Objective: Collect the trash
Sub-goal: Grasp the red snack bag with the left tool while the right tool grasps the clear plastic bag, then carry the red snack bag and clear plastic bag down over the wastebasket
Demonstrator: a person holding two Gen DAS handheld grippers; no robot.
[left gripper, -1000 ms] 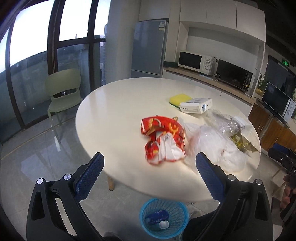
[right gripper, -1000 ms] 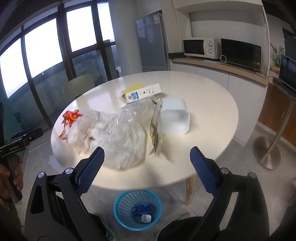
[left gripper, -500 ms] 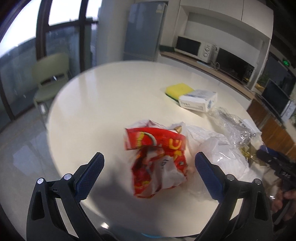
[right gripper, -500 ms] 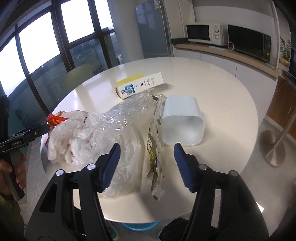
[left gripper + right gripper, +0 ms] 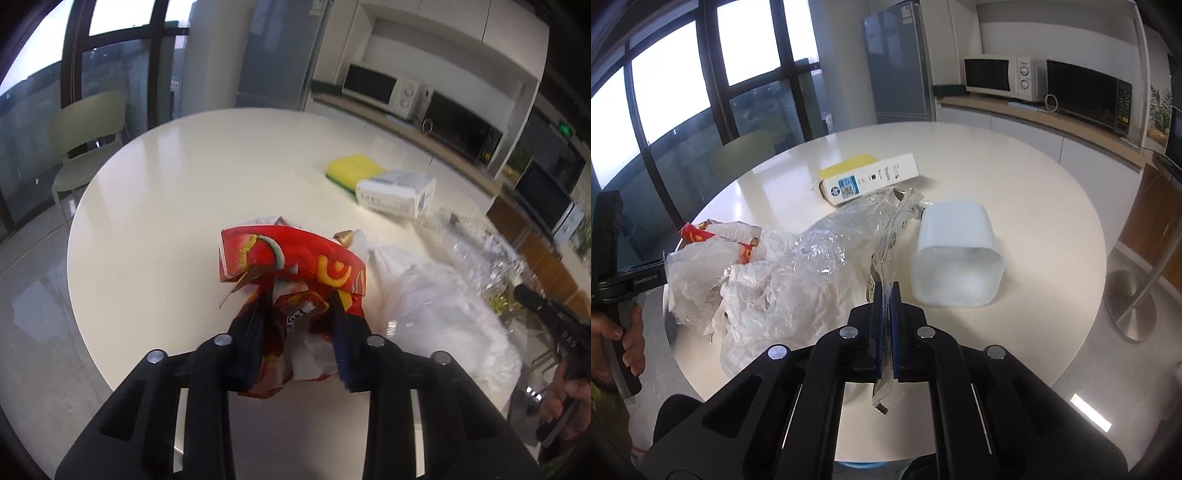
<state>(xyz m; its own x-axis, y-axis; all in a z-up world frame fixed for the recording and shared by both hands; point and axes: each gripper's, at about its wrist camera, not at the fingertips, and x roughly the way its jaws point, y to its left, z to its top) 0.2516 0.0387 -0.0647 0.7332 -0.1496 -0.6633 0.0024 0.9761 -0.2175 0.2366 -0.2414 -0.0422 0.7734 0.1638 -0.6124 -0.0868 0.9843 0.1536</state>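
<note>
Left wrist view, left gripper (image 5: 299, 301): its fingers (image 5: 255, 325), wide apart half a second ago, have closed in around the red snack bag (image 5: 291, 266) and now pinch its crumpled near end.
Left wrist view, bag position: on the tabletop (image 5: 184, 177) near the front edge, touching the white plastic bag (image 5: 436, 302) beside it.
Left wrist view, other things: a yellow sponge (image 5: 354, 168) and a white carton (image 5: 397, 192) lie farther back, well apart from the grip.
Right wrist view, right gripper (image 5: 885, 295): half open a moment ago, its fingers (image 5: 895, 325) are now nearly together on the thin clear wrapper (image 5: 884, 258), whose tail hangs below them.
Right wrist view, neighbours: the white tub (image 5: 955, 254) lies on its side just beside the wrapper; crinkled clear film (image 5: 842, 236) spreads to the other side.
Meaning for the task: both pieces look gripped, so lifting them away to a bin seems the likely next step; neither has left the tabletop yet.
</note>
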